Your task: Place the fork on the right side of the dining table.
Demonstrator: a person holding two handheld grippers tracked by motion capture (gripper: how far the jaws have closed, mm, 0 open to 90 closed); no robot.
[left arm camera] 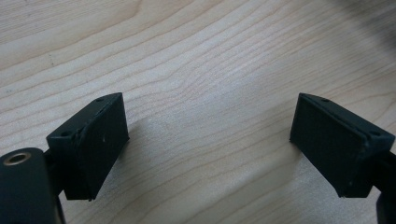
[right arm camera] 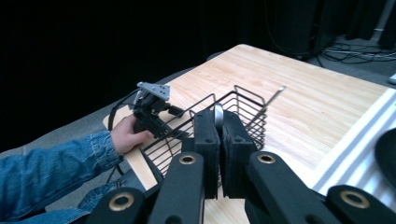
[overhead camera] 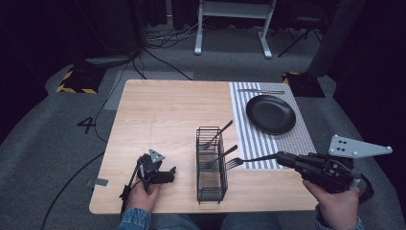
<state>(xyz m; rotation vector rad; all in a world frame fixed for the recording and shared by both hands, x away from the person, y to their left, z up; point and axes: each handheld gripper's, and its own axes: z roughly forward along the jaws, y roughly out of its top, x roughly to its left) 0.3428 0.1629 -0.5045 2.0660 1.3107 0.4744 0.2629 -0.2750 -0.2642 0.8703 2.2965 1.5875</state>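
Observation:
A black wire basket [overhead camera: 211, 190] stands on the wooden table [overhead camera: 163, 110] near the front edge, with two utensils [overhead camera: 218, 134] leaning in it, handles up to the right. My right gripper [overhead camera: 279, 156] is just right of the basket, shut on the handle of a fork [overhead camera: 250, 159] whose tines point left at the basket's side. In the right gripper view a strip of the fork's metal [right arm camera: 218, 113] shows between the pressed jaws of the right gripper [right arm camera: 220, 135], the basket [right arm camera: 243, 99] behind. My left gripper [overhead camera: 163, 173] rests open left of the basket; the left gripper [left arm camera: 210, 140] faces bare wood.
A black plate [overhead camera: 270, 114] lies on a striped placemat [overhead camera: 297, 139] at the table's right, with a piece of cutlery [overhead camera: 261, 91] beyond it. In the right gripper view, a hand in a denim sleeve holds the left gripper [right arm camera: 153, 108]. Cables and a stand's legs lie on the floor behind the table.

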